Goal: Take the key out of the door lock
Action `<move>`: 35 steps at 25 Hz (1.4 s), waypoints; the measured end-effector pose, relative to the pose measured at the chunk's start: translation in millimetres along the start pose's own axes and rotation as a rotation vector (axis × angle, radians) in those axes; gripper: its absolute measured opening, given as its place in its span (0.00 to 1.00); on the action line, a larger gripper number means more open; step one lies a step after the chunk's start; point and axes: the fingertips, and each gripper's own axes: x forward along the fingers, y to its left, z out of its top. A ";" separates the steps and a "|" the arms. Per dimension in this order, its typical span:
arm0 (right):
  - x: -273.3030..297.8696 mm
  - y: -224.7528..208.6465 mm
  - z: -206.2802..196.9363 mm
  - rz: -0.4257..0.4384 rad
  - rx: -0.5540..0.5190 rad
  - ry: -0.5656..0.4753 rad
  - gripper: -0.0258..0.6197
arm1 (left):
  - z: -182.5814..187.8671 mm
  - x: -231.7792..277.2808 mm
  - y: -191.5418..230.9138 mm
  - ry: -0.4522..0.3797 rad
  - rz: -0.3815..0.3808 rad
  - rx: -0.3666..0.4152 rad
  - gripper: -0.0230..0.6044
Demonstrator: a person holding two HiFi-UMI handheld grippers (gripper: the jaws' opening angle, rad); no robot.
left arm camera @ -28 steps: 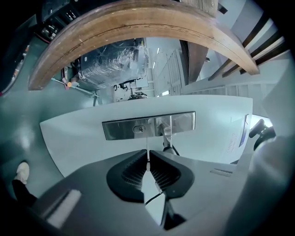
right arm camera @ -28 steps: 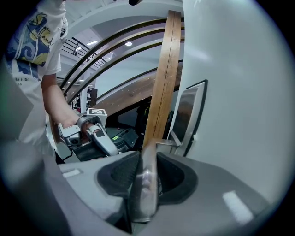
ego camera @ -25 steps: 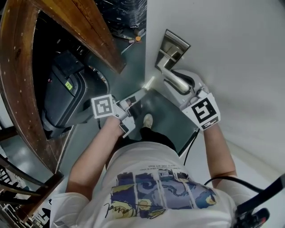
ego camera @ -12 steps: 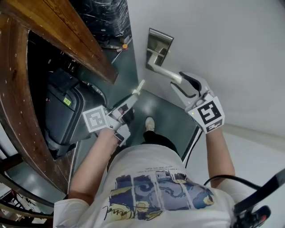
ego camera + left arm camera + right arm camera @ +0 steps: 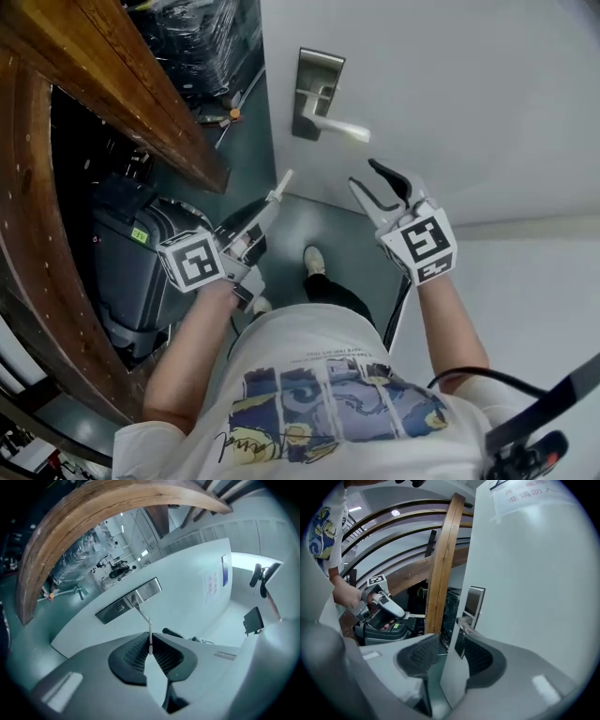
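Note:
A silver lock plate with a lever handle sits on the white door. My left gripper is held off the door, below and left of the plate. It is shut on a thin silver key that stands edge-on between the pads and pokes past them. In the right gripper view the key juts from that gripper. My right gripper hangs just below the lever's free end, its jaws opening, with nothing between them. The left gripper view shows the plate straight ahead.
A curved wooden handrail runs along the left. Below it stands a dark case or bin. The person's shoe is on the green floor by the door's edge. A paper notice is stuck on the door.
The right gripper has let go of the lever handle, opened and drawn back from it. The left gripper has moved away from the door with the key.

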 end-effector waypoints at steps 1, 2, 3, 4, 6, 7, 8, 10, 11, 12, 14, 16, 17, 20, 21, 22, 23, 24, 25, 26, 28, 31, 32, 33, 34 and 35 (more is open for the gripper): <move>1.0 5.9 4.3 0.005 0.013 -0.008 0.29 | 4.1 -0.7 -2.3 0.011 0.017 0.043 0.08; 0.7 13.1 8.4 0.012 0.024 -0.017 0.29 | 6.6 -2.2 -5.7 0.019 0.025 0.078 0.08; -1.9 23.6 10.5 0.017 0.033 -0.023 0.29 | 5.8 -6.0 -9.8 0.027 0.024 0.110 0.08; -7.2 37.8 10.1 0.019 0.042 -0.025 0.29 | 1.2 -12.8 -14.5 0.037 0.018 0.141 0.08; -21.8 70.9 5.0 0.011 0.059 -0.024 0.29 | -14.2 -31.2 -23.8 0.067 0.005 0.204 0.08; -28.5 85.0 2.4 0.003 0.067 -0.025 0.28 | -21.3 -39.4 -27.6 0.082 0.002 0.232 0.08; -33.8 95.8 0.2 -0.006 0.074 -0.027 0.26 | -26.5 -45.6 -30.7 0.095 0.001 0.258 0.08; -40.9 109.1 -2.7 -0.024 0.095 -0.033 0.25 | -32.0 -52.6 -35.7 0.119 0.001 0.303 0.08; -43.7 113.3 -3.4 -0.033 0.109 -0.038 0.23 | -33.5 -54.4 -37.6 0.130 0.000 0.324 0.08; -46.3 117.3 -4.2 -0.041 0.122 -0.041 0.21 | -34.9 -56.1 -39.3 0.139 0.000 0.343 0.08; -51.7 126.4 -6.6 -0.049 0.134 -0.040 0.14 | -38.7 -60.5 -42.0 0.155 0.000 0.370 0.08; -57.7 135.8 -8.5 -0.053 0.133 -0.033 0.07 | -44.2 -65.0 -45.4 0.169 -0.003 0.386 0.08; -60.2 140.1 -9.4 -0.054 0.130 -0.028 0.04 | -46.9 -66.6 -47.1 0.177 -0.006 0.391 0.08; -65.9 150.8 -11.3 -0.064 0.123 -0.012 0.04 | -54.4 -68.8 -51.2 0.207 -0.014 0.408 0.08; -67.9 154.0 -11.6 -0.066 0.125 -0.010 0.04 | -57.5 -69.0 -52.8 0.219 -0.016 0.419 0.08; -69.7 157.1 -11.7 -0.067 0.129 -0.010 0.04 | -60.8 -69.2 -54.6 0.231 -0.016 0.431 0.08; -71.0 160.2 -11.5 -0.065 0.132 -0.011 0.04 | -63.8 -69.5 -56.2 0.243 -0.014 0.445 0.08; -71.6 163.1 -11.1 -0.063 0.134 -0.013 0.04 | -66.3 -69.9 -57.6 0.255 -0.009 0.463 0.08; -71.6 165.8 -10.3 -0.060 0.133 -0.015 0.04 | -68.1 -70.3 -58.8 0.266 -0.001 0.487 0.08; -71.4 168.5 -9.4 -0.056 0.129 -0.016 0.04 | -69.5 -70.8 -60.0 0.277 0.007 0.515 0.08; -71.7 173.1 -8.0 -0.049 0.121 -0.014 0.04 | -72.2 -71.4 -62.2 0.293 0.026 0.586 0.08; -72.9 179.1 -7.4 -0.040 0.107 -0.010 0.04 | -76.6 -72.0 -64.4 0.311 0.050 0.690 0.08; -73.2 180.7 -7.6 -0.038 0.104 -0.009 0.04 | -78.1 -72.2 -65.0 0.314 0.053 0.709 0.08; -73.5 182.0 -8.1 -0.036 0.101 -0.007 0.04 | -79.5 -72.4 -65.5 0.318 0.053 0.719 0.08; -73.8 183.0 -8.7 -0.036 0.100 -0.005 0.04 | -80.9 -72.6 -65.8 0.320 0.051 0.724 0.08; -74.0 183.8 -9.2 -0.036 0.099 -0.004 0.04 | -82.0 -72.8 -65.9 0.323 0.050 0.725 0.08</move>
